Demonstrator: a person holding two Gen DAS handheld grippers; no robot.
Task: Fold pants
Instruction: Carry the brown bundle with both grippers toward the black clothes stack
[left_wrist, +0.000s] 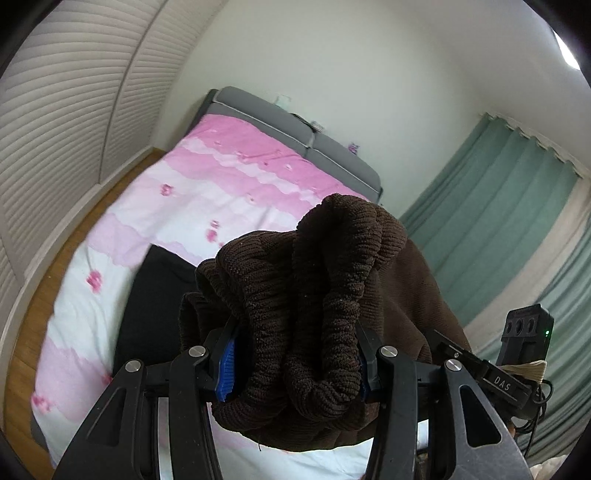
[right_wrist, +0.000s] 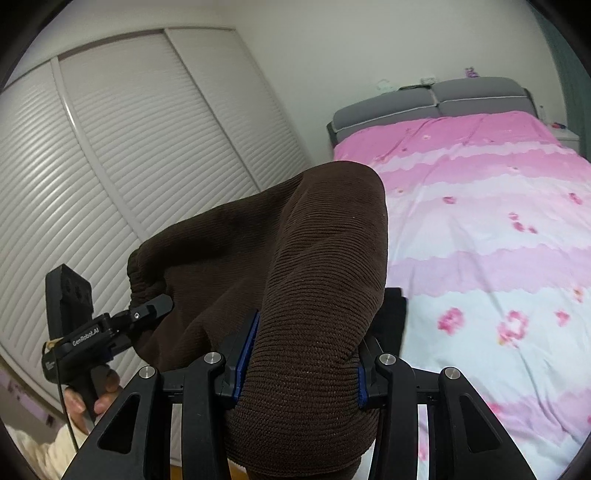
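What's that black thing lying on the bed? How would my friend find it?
Start at the big bed with the pink and white flowered cover. Near its foot end a flat black cloth lies on the cover, partly hidden behind the brown ribbed pants that both grippers hold up. It is plain black and smooth, while the pants are brown, ribbed and up in the air.

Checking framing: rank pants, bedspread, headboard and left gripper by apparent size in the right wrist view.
1. Pants and bedspread: similar spread, and the pants sit right at the lens, so unranked.
2. Headboard.
3. Left gripper, smallest.
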